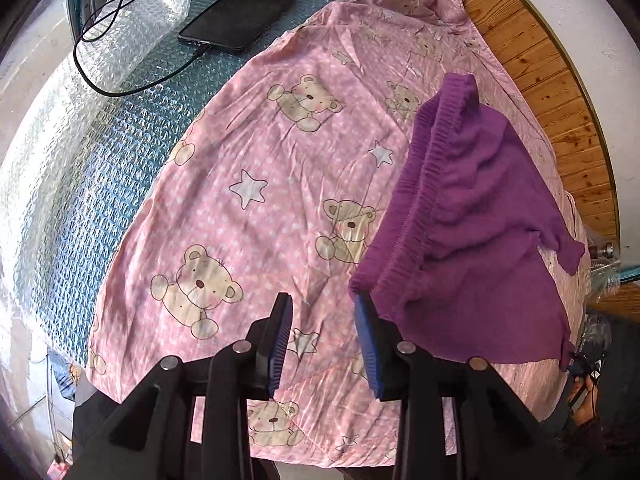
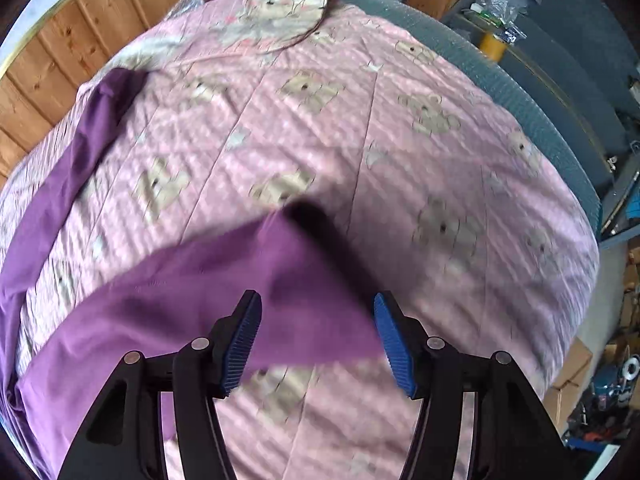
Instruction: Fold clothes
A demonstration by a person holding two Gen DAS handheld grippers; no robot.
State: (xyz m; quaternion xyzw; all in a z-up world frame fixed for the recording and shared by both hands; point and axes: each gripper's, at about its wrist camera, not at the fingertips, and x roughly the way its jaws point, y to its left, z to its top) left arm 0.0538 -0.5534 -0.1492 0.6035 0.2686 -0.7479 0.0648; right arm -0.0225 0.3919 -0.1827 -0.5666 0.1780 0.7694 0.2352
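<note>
Purple trousers [image 1: 476, 216] with a gathered elastic waistband lie on a pink teddy-bear quilt [image 1: 256, 216], at the right of the left wrist view. My left gripper [image 1: 322, 299] is open just above the quilt. Its right pad [image 1: 370, 344] touches the near corner of the waistband, and only quilt shows between the fingers. In the right wrist view, which is blurred, two purple trouser legs [image 2: 160, 280] stretch across the quilt [image 2: 400, 140]. My right gripper [image 2: 317, 296] is open, and the end of the nearer leg lies between its fingers.
A black phone [image 1: 240, 16] with a black cable [image 1: 104, 40] rests on bubble wrap [image 1: 80, 152] at the left. A wooden wall [image 1: 560, 92] borders the far side. Shelves with clutter [image 2: 540, 40] and cardboard boxes [image 2: 572, 376] stand beyond the right edge.
</note>
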